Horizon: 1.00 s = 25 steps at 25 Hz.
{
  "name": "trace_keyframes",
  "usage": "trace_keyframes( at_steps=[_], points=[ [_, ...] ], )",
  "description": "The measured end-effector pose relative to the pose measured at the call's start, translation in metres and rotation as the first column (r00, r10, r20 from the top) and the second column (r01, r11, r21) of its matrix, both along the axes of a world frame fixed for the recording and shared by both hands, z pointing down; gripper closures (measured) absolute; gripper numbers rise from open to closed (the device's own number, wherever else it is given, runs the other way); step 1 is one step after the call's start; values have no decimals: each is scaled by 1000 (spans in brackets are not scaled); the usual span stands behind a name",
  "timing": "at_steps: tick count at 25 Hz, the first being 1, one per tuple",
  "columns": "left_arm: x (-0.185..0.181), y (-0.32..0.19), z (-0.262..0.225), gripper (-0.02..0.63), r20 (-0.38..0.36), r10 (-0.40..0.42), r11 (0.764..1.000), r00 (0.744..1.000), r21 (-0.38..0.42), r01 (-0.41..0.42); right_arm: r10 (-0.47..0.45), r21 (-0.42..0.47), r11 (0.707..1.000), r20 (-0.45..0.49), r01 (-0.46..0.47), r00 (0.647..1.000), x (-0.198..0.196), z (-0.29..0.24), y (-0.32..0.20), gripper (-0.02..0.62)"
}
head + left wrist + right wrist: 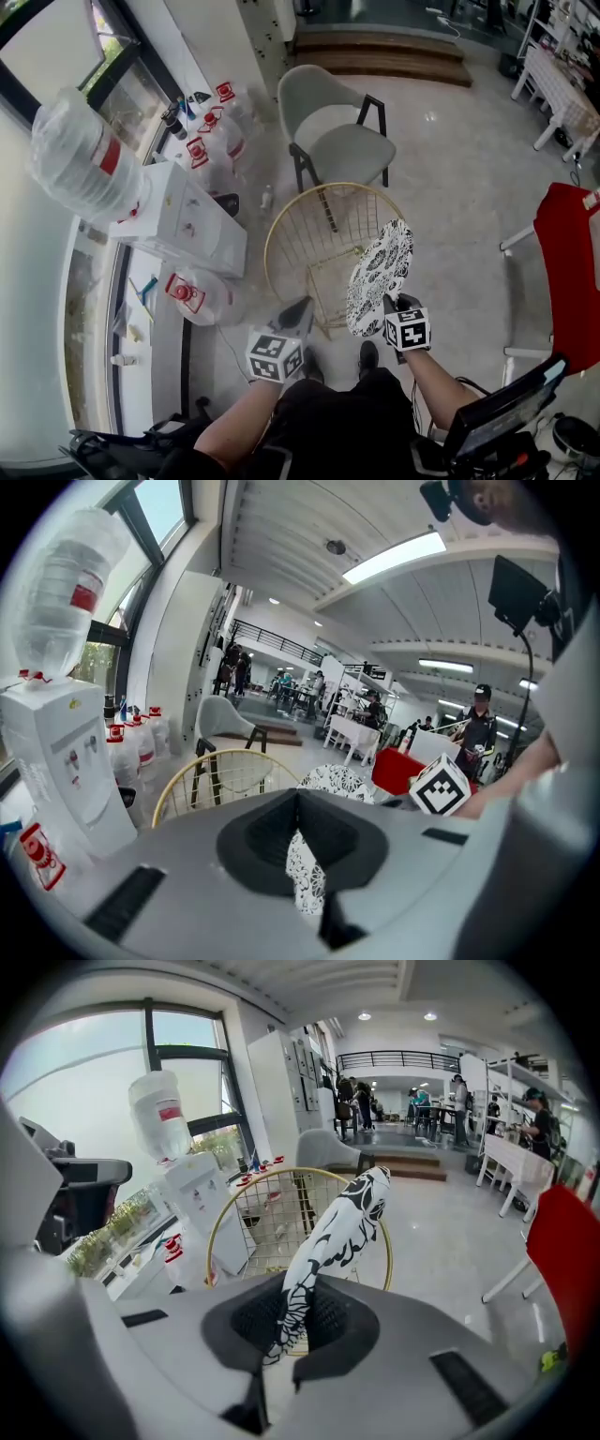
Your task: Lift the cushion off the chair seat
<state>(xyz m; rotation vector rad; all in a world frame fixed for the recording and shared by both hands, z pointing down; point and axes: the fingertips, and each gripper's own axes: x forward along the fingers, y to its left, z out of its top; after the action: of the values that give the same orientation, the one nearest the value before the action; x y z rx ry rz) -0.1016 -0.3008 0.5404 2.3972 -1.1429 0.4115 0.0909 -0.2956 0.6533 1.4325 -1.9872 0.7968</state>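
The round black-and-white patterned cushion (380, 275) hangs on edge in the air, above the right side of the gold wire chair (309, 234). My right gripper (392, 307) is shut on its lower rim. In the right gripper view the cushion (342, 1218) rises from the right gripper (286, 1321) in front of the chair's wire back (225, 1218). My left gripper (300, 314) stands to the cushion's left, near the chair's front, apart from it. In the left gripper view a strip of cushion (337, 780) shows through the left gripper (302, 855), whose jaws stand slightly apart.
A grey upholstered chair (337, 131) stands behind the wire chair. Left of it are a white water dispenser (178, 220) with its bottle (80, 155) and several water jugs (211, 141). A red chair (572, 272) is at the right, wooden steps (384, 56) at the back.
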Motion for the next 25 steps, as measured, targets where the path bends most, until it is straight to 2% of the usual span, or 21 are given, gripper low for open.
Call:
trace_keyframes(
  at_steps=[5, 11, 16, 25],
  points=[
    [-1, -7, -30, 597, -19, 3, 998, 1000, 59, -2, -21, 44, 999, -30, 22, 999, 0, -33, -9, 565],
    [-7, -16, -57, 597, -49, -23, 994, 999, 109, 28, -29, 132, 991, -23, 31, 999, -2, -79, -22, 565],
    [-7, -18, -77, 597, -88, -36, 990, 996, 135, 48, -74, 204, 975, -54, 83, 996, -9, -125, -28, 565],
    [-6, -26, -116, 597, -131, -25, 980, 991, 190, 50, -86, 323, 942, -39, 94, 996, -22, -194, -38, 565]
  ],
)
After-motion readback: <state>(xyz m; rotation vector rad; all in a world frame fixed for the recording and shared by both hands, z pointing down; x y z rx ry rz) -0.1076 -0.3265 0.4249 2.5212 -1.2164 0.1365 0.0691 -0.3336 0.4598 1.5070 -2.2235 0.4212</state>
